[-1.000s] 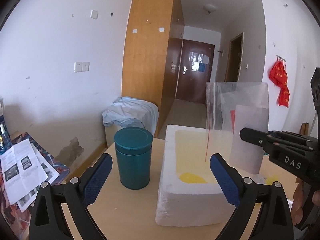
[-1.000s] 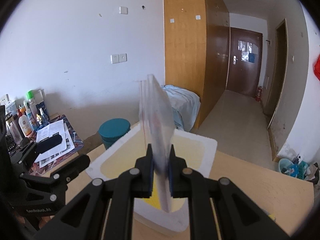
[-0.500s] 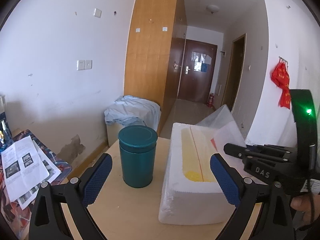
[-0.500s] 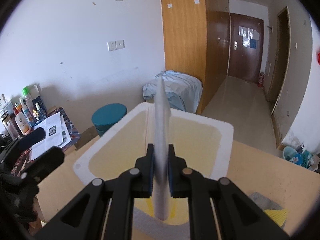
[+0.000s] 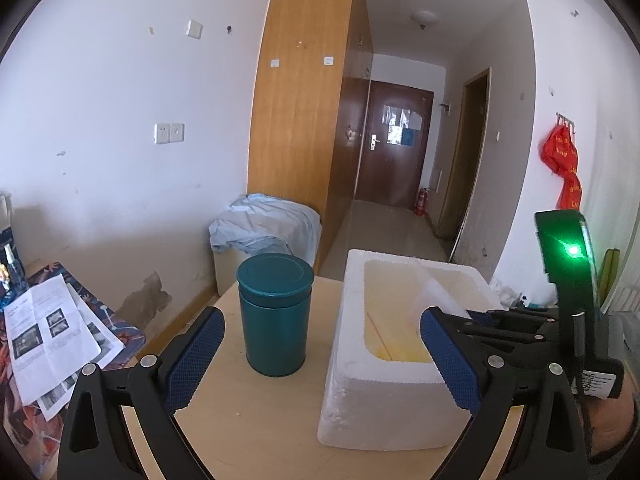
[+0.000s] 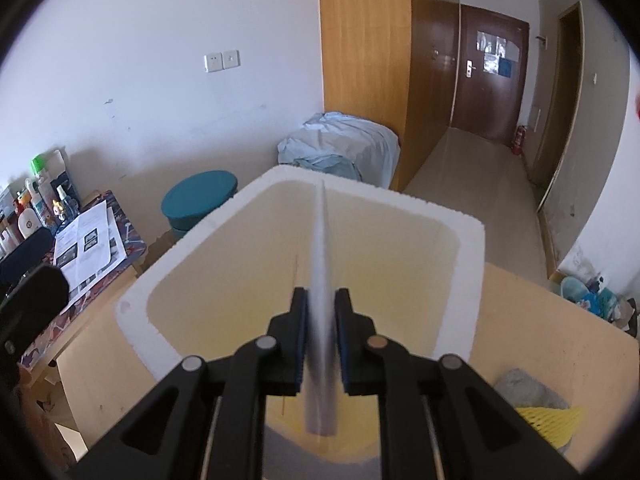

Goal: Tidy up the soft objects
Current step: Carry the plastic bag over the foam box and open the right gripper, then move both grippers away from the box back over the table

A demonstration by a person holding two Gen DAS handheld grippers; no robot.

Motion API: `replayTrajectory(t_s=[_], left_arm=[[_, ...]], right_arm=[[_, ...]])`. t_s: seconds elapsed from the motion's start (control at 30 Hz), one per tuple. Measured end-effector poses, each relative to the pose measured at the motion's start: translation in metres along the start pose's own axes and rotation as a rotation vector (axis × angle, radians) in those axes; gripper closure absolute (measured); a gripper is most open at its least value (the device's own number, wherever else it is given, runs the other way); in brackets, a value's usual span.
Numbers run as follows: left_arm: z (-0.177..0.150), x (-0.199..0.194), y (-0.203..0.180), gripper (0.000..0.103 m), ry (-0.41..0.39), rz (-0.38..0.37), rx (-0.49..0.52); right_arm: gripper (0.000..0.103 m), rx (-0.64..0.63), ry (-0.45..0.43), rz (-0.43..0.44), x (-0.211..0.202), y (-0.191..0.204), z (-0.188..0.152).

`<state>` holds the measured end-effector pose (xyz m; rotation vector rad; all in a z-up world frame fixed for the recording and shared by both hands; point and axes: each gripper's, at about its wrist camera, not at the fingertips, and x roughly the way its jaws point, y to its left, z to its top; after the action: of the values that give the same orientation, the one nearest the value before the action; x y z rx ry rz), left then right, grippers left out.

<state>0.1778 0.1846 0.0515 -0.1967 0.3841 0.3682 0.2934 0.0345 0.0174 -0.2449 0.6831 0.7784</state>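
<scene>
A white foam box (image 5: pixel 352 344) with a yellowish inside stands on the round wooden table, also in the right wrist view (image 6: pixel 136 320). My right gripper (image 6: pixel 322 320) holds a clear plastic zip bag (image 6: pixel 320 264) edge-on, lowered inside the box; its jaws look slightly parted around the bag. The bag's top corner shows above the box rim in the left wrist view (image 5: pixel 436 292). My left gripper (image 5: pixel 320 360) is open and empty, in front of the box and a teal canister (image 5: pixel 275 312). A yellow foam net (image 6: pixel 548 420) and a grey soft thing (image 6: pixel 528 388) lie right of the box.
A side table at the left holds printed papers (image 5: pixel 44 336) and bottles (image 6: pixel 36 200). A pale blue cloth covers a box (image 5: pixel 268 228) behind the table. The table edge (image 6: pixel 560 296) is close behind the foam box.
My right gripper has gone down and forward, carrying the bag from above the box to inside it. The jaws now look a little wider. The left gripper has hardly moved.
</scene>
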Motion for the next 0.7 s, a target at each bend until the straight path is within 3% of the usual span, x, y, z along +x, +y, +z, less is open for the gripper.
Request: replayTrajectory(t_s=[0.1,0.27,0.7], left_arm=[[0.001,-0.001,0.000,0.005,-0.004,0.004,0.002],[0.000,-0.004,-0.002,0.005,-0.009,-0.003,0.004],[-0.002,-0.013,-0.021,0.005,-0.005,-0.056,0.027]], right_arm=[[0.061,-0.007,-0.027,-0.006,-0.010,0.000,0.000],[0.047,-0.017,-0.071,-0.026,-0.025,0.000,-0.001],[0.047,0.021,-0.103,-0.044,-0.052,-0.008,-0.017]])
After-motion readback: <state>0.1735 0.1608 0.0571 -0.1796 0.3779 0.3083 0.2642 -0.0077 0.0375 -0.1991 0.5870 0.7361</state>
